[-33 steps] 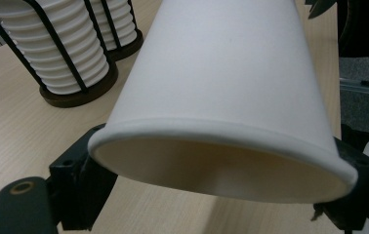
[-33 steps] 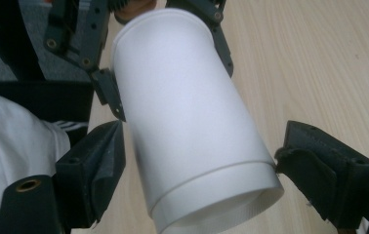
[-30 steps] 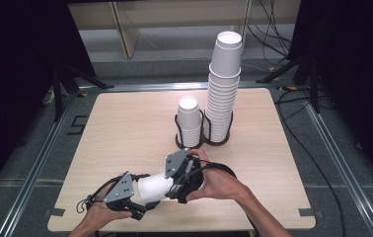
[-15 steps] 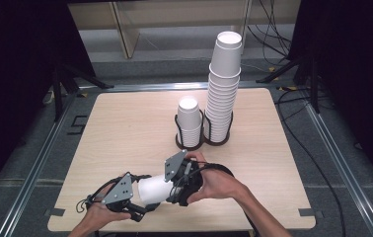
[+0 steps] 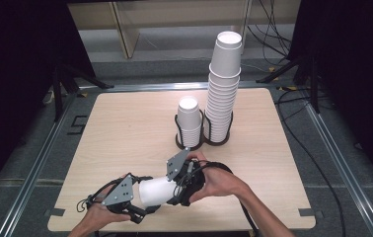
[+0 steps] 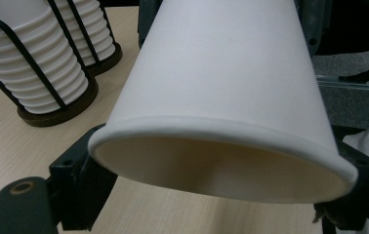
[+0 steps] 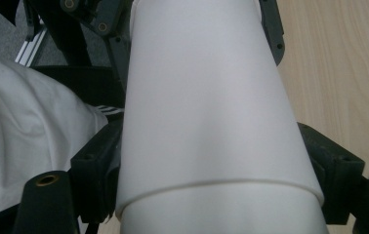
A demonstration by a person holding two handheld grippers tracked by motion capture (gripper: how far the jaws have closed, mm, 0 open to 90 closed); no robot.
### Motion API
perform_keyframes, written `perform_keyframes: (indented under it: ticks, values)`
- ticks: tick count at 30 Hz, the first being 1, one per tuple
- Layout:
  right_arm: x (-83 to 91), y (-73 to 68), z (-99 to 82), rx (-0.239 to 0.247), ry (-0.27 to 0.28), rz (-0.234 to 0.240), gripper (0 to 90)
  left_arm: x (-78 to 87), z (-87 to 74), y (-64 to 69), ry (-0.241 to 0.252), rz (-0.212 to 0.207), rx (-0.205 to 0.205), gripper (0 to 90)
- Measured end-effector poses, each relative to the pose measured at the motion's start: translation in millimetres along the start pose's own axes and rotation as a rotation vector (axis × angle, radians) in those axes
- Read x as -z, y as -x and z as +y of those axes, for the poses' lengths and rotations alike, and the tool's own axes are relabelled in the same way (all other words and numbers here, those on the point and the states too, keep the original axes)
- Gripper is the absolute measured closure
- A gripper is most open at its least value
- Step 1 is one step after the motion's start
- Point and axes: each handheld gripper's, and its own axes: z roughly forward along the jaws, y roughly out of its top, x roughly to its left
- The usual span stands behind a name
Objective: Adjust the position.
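Observation:
A white paper cup (image 5: 156,191) lies level above the table's front edge, held between my two grippers. My left gripper (image 5: 142,205) is shut on it near the rim, with a jaw on each side of the cup (image 6: 221,87), whose open mouth faces that camera. From the other end, my right gripper (image 5: 178,190) is shut on the cup's body (image 7: 207,97). A thin edge line crosses the cup near the right jaws. I cannot tell whether this is one cup or two nested.
A short stack of white cups (image 5: 189,121) and a tall stack (image 5: 224,89) stand in a black wire holder (image 5: 200,144) at the table's middle back. The same stacks (image 6: 31,63) show in the left gripper view. White cloth (image 7: 21,141) lies beside the right jaws.

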Motion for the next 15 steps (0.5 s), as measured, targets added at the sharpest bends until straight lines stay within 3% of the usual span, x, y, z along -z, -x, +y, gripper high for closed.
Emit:
perform_keyframes:
  ticks: [7,13,15]
  values:
    - [4.0,0.8,-1.3,-0.013,0.022,0.023,24.8,0.8,-1.1,-1.7,0.036,-0.011,0.039,12.8]
    - [12.3,4.7,-4.4,-0.017,0.084,0.015,24.7,4.6,-3.6,-6.1,0.154,-0.007,0.099,9.2]
    - [17.0,5.9,-6.4,-0.056,0.128,0.037,24.6,6.8,-3.6,-8.0,0.192,-0.004,0.132,9.2]
